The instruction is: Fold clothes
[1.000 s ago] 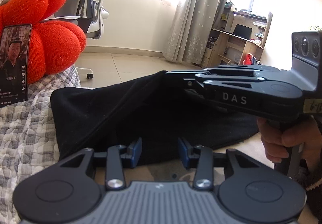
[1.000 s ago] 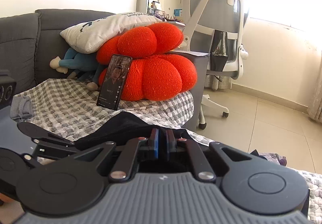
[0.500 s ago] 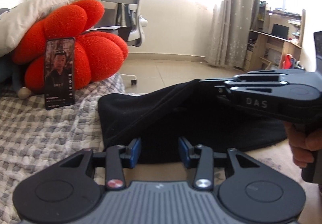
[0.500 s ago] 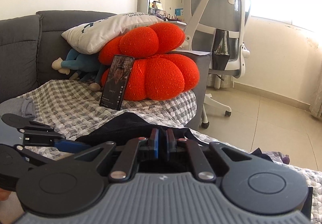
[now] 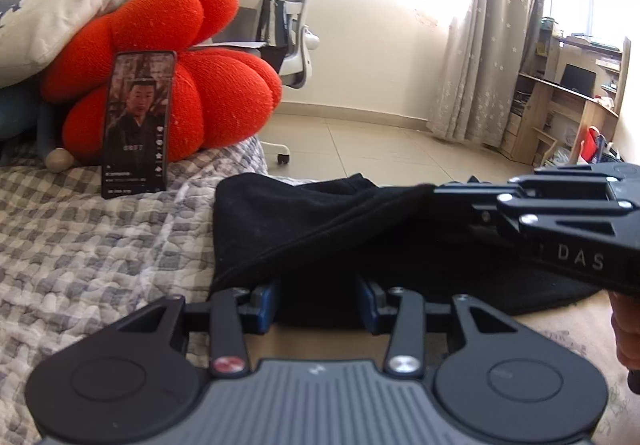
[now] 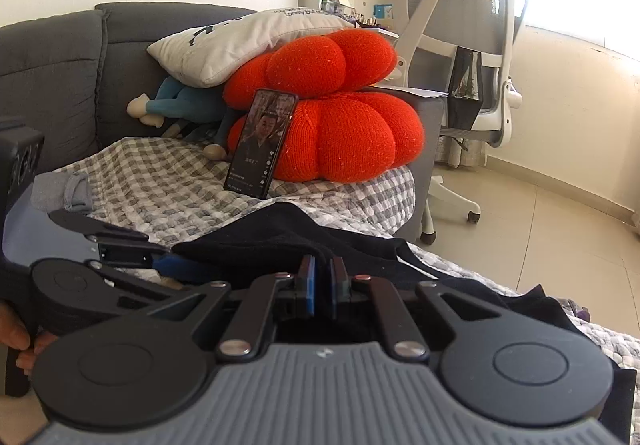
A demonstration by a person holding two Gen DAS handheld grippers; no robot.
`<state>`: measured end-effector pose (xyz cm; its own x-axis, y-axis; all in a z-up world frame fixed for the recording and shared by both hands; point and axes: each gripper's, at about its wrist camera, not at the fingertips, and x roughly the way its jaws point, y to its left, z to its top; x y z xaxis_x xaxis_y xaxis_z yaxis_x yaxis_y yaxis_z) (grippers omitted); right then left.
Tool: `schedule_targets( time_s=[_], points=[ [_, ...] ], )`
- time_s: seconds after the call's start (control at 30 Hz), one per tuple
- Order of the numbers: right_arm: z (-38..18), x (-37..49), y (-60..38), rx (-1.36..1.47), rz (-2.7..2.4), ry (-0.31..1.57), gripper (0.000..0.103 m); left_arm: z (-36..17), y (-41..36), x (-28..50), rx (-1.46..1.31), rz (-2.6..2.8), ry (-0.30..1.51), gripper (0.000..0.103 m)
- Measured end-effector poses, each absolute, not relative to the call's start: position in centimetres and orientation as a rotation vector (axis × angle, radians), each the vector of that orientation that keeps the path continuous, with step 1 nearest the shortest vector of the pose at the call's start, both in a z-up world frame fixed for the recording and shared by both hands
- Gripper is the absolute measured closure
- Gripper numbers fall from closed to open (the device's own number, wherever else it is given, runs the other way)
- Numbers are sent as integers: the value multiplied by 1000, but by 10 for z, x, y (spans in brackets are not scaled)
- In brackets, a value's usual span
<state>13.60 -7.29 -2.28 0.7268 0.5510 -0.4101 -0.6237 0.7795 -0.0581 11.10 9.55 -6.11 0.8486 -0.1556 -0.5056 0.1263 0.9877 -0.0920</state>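
Observation:
A black garment [image 5: 300, 229] lies on the checked blanket [image 5: 100, 245] of a sofa. My right gripper [image 5: 436, 197] comes in from the right and is shut on the garment's raised edge, so a fold runs slanting down from it. In the right wrist view its blue pads [image 6: 308, 285] stand almost together, pinching the black cloth [image 6: 280, 237]. My left gripper [image 5: 318, 305] is at the garment's near edge. Its blue pads are apart, and cloth lies loosely in the gap. The left gripper [image 6: 168, 253] also shows at the left of the right wrist view.
A phone [image 5: 138, 121] leans against a red knitted cushion [image 5: 212, 93] at the back of the blanket, under a white pillow [image 6: 240, 41]. A grey folded cloth [image 6: 64, 189] lies at the left. A white office chair [image 6: 460, 25] stands on the tiled floor past the sofa's end.
The left gripper has swung to the left, so phone and cushion now sit nearer the middle of its view. The garment's near edge now lies between its pads. The right gripper keeps its grip.

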Motion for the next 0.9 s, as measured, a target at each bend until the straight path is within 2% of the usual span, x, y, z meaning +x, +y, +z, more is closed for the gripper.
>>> schedule_targets(
  time_s=[0.23,0.33,0.43,0.53,0.73,0.77,0.83,0.87,0.9],
  points=[
    [-39,128,-53,-338,697,469,94,-58,113,105,-97,-135,594,62],
    [-47,122,-46,-405,709,491,94,-55,122,97,-101,-137,615,58],
    [-52,116,-42,-456,716,497,91,-53,137,88,-156,-183,642,57],
    [-51,117,-43,-442,718,510,84,-46,149,78,-191,-197,621,57],
    [-34,117,-58,-339,716,525,83,-35,156,85,-202,-175,552,52],
    [-31,117,-61,-319,715,527,81,-34,157,89,-213,-172,553,52],
    [-24,117,-68,-279,706,528,67,-33,159,98,-238,-171,564,52],
    [-19,117,-73,-262,690,524,56,-32,159,102,-246,-171,568,52],
    [-15,118,-79,-244,674,524,54,-31,159,104,-244,-174,568,52]
  ],
)
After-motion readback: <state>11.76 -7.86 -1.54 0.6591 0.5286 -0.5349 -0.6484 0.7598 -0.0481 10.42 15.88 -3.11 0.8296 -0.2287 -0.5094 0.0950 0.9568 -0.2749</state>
